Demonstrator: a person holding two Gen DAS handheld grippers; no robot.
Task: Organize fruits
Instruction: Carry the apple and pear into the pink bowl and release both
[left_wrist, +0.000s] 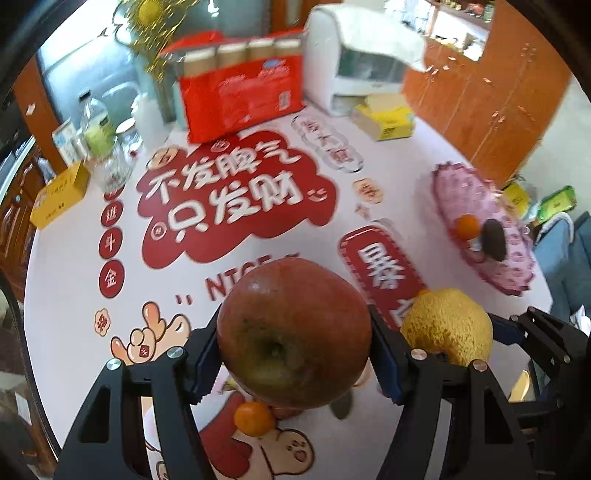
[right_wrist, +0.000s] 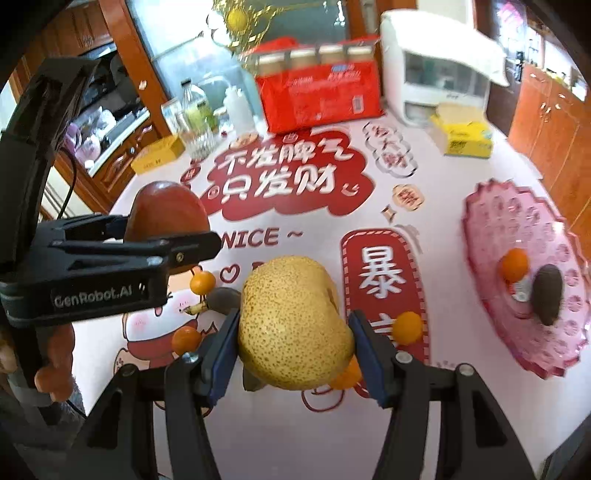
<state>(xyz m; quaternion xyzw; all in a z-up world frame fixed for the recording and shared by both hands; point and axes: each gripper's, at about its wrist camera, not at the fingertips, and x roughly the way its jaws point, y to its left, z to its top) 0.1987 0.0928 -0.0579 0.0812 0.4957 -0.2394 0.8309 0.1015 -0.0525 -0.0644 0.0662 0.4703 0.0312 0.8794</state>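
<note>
The red apple (left_wrist: 295, 339) sits tight between the pads of the left gripper (left_wrist: 295, 354), up off the table (left_wrist: 406, 177). Just beside it, the right gripper (right_wrist: 291, 339) holds the bumpy yellow pear (right_wrist: 291, 325) the same way, also in the air. Small oranges (right_wrist: 202, 282) lie on the table under them. Near the table's right edge, a pink plate (right_wrist: 517, 206) holds one orange (right_wrist: 514, 264) and a dark fruit (right_wrist: 548, 293).
</note>
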